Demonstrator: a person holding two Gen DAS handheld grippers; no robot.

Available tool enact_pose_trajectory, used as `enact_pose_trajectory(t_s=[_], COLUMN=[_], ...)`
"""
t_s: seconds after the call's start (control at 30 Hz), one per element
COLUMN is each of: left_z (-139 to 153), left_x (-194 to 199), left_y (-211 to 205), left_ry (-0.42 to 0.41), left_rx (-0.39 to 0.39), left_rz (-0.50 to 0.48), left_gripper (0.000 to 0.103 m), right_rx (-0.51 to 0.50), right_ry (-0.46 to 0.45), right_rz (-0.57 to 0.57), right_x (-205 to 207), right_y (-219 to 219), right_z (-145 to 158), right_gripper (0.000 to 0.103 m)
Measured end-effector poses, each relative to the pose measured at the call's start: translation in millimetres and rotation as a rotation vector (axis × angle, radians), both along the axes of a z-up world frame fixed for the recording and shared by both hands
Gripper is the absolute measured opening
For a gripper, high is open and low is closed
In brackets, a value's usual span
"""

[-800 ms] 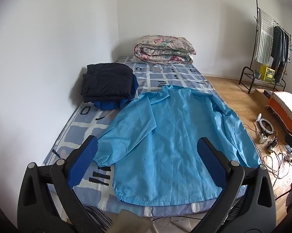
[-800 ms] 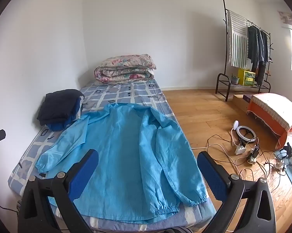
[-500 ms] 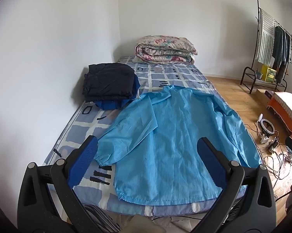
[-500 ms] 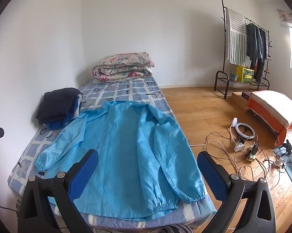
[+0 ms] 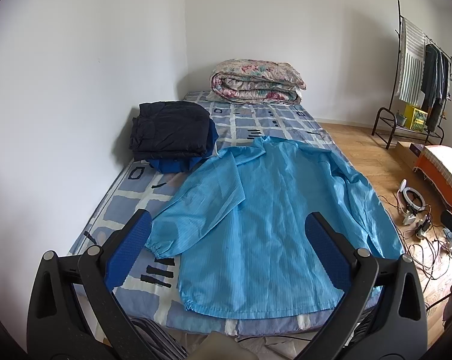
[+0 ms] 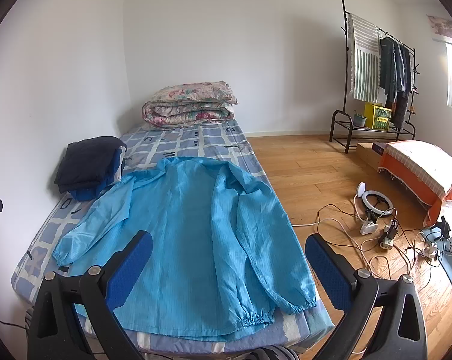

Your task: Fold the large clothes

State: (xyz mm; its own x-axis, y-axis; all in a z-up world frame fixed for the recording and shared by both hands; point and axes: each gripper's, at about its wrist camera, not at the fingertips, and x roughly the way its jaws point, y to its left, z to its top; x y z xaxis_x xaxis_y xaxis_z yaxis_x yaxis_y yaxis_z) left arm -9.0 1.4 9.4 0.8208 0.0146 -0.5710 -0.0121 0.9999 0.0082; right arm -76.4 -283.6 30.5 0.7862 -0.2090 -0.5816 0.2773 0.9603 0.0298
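Lying flat and unfolded on the bed [image 5: 256,123], the light blue jacket [image 5: 265,210] is spread back-up with its collar at the far end and its hem nearest the jaws; both sleeves run down along its sides, cuffs toward the near edge. The left gripper [image 5: 229,255] hangs above the near end of the bed with its jaws spread wide and nothing between them; the jacket's lower body shows in the gap, and the left cuff sits just inside the left blue pad. The right gripper [image 6: 229,255] is likewise wide open and empty, held above the near edge, with the jacket's hem and right sleeve framed between its pads, not touching them. Beyond the left jaw, against the wall, sits a folded dark clothes stack [image 5: 171,132], apart from the jacket's left shoulder. A rolled floral quilt [image 6: 189,105] rests at the far end of the bed. Past the right jaw, cables [image 6: 376,240] trail over the wooden floor [image 6: 310,168], and a clothes rack [image 6: 376,69] stands by the far wall
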Motion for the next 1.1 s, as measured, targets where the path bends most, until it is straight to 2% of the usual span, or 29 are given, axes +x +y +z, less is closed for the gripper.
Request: enact_pose_trajectory(t_s=[0.77, 1.1], left_z=[13, 9], left_x=[6, 2], left_y=[11, 14], left_ry=[-0.015, -0.017], left_rx=[-0.011, -0.011], left_rz=[0.014, 0.014], left_gripper=[0.103, 0.103], right_rx=[-0.007, 0.006], right_ry=[-0.005, -0.003], right_rz=[0.001, -0.013], right_x=[3, 2], right_y=[8, 2], right_z=[10, 7], right_gripper=[0.103, 0.103])
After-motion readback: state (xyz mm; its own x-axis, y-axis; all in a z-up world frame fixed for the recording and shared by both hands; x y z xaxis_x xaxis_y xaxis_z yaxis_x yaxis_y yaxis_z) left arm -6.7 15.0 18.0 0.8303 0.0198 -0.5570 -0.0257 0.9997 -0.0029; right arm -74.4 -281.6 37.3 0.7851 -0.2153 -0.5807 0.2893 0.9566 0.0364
